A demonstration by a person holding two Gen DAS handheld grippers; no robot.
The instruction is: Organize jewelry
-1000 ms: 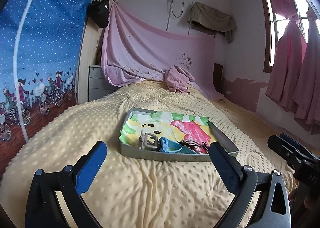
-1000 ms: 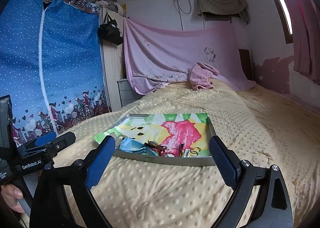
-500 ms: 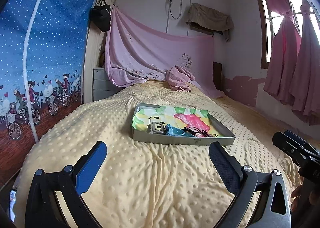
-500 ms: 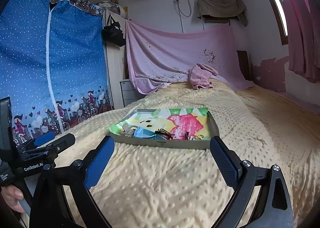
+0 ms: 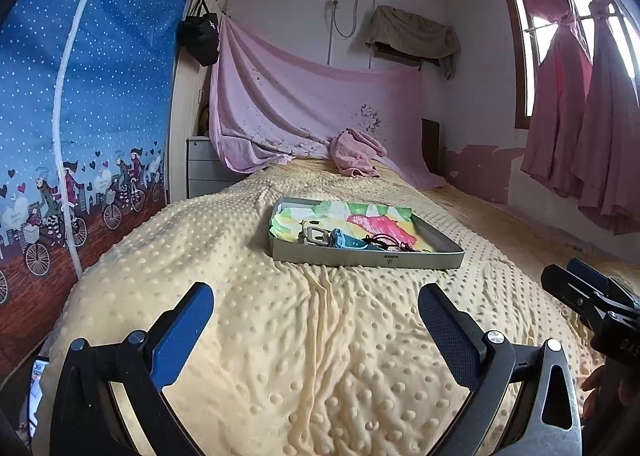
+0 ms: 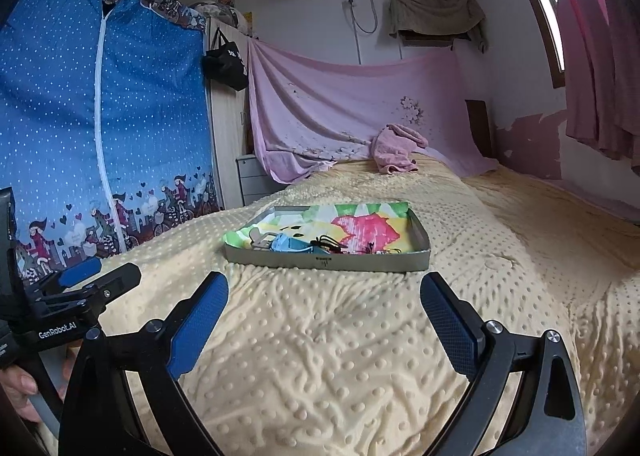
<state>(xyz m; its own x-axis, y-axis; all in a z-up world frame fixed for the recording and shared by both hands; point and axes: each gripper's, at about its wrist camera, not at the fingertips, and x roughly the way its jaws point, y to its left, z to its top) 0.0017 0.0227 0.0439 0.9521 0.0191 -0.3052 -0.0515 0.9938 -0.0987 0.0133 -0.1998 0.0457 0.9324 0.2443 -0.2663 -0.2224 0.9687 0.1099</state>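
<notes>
A shallow grey metal tray (image 5: 360, 258) (image 6: 328, 262) lined with a bright cartoon cloth lies on the yellow dotted bedspread (image 5: 320, 336), well ahead of both grippers. Along its near side lie a beige buckle-like piece (image 5: 314, 236), a blue band (image 5: 346, 242) (image 6: 290, 245) and a tangle of dark cords (image 5: 386, 242) (image 6: 330, 244). My left gripper (image 5: 316, 330) hangs open over the near bedspread with nothing between its fingers. My right gripper (image 6: 324, 320) is open and empty too, level with the left one.
A pink towel (image 5: 356, 154) is bunched at the head of the bed under a hung pink sheet. A blue zip wardrobe (image 5: 80, 116) and grey drawers (image 5: 204, 168) stand on the left. Pink curtains (image 5: 580, 116) hang on the right. A hand (image 6: 20, 388) holds the left gripper's handle.
Both grippers have pulled back from the tray, which now looks smaller and farther off. Both stay open; nothing was picked up.
</notes>
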